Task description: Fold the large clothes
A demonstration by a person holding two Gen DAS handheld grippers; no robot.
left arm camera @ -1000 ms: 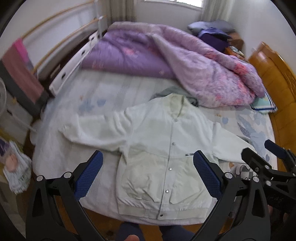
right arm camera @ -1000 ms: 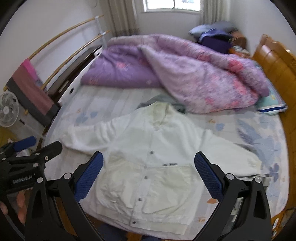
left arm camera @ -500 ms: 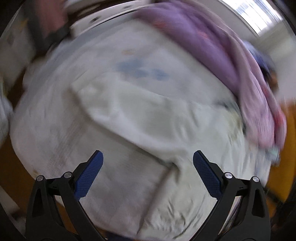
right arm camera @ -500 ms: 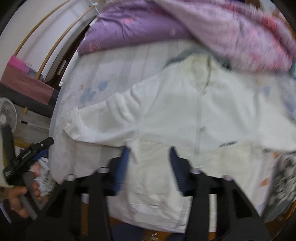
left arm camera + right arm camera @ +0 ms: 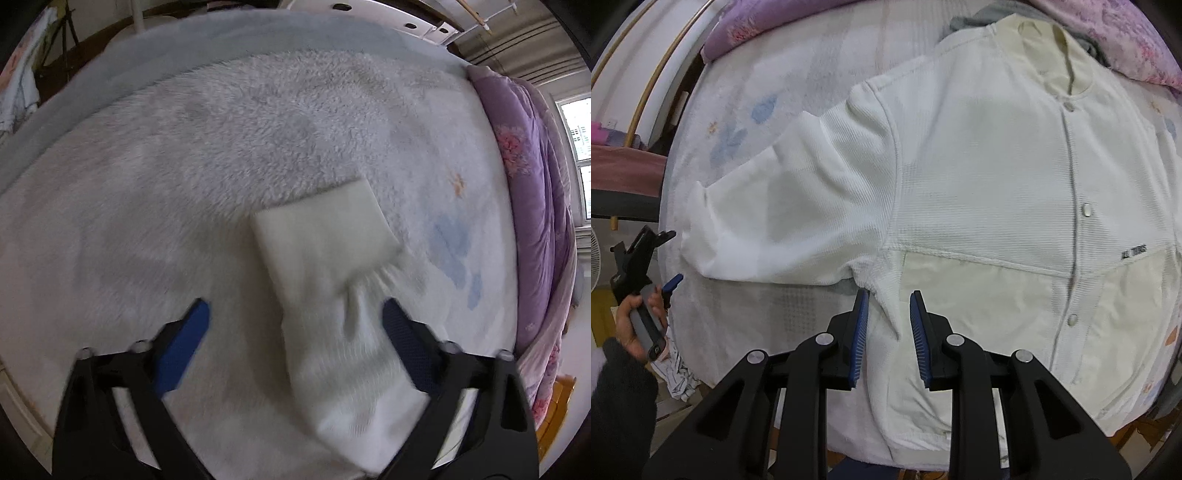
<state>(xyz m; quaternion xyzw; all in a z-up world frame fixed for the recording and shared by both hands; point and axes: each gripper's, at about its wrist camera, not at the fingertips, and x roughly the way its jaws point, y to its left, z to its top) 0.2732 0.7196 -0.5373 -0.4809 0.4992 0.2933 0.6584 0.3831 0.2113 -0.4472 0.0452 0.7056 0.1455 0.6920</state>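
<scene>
A white button-front jacket (image 5: pixel 990 177) lies flat on the bed, collar away from me. Its sleeve (image 5: pixel 775 214) stretches out to the left. In the left wrist view the sleeve's cuff (image 5: pixel 325 236) lies between the fingers of my open left gripper (image 5: pixel 295 321), just above the fleece sheet. My right gripper (image 5: pixel 886 314) is half closed, its jaws on either side of the jacket's side seam below the armpit; the gap between them is narrow. The left gripper also shows in the right wrist view (image 5: pixel 646 258), held by a hand at the sleeve's end.
A purple quilt (image 5: pixel 532 206) is bunched along the far side of the bed. A pale fleece sheet (image 5: pixel 221 147) covers the mattress. A grey garment (image 5: pixel 971 18) lies under the jacket's collar. A fan (image 5: pixel 594 258) and rail stand beside the bed on the left.
Both grippers have dropped from above the bed down to the jacket. The left went to the sleeve cuff. The right moved to the armpit seam and its jaws narrowed.
</scene>
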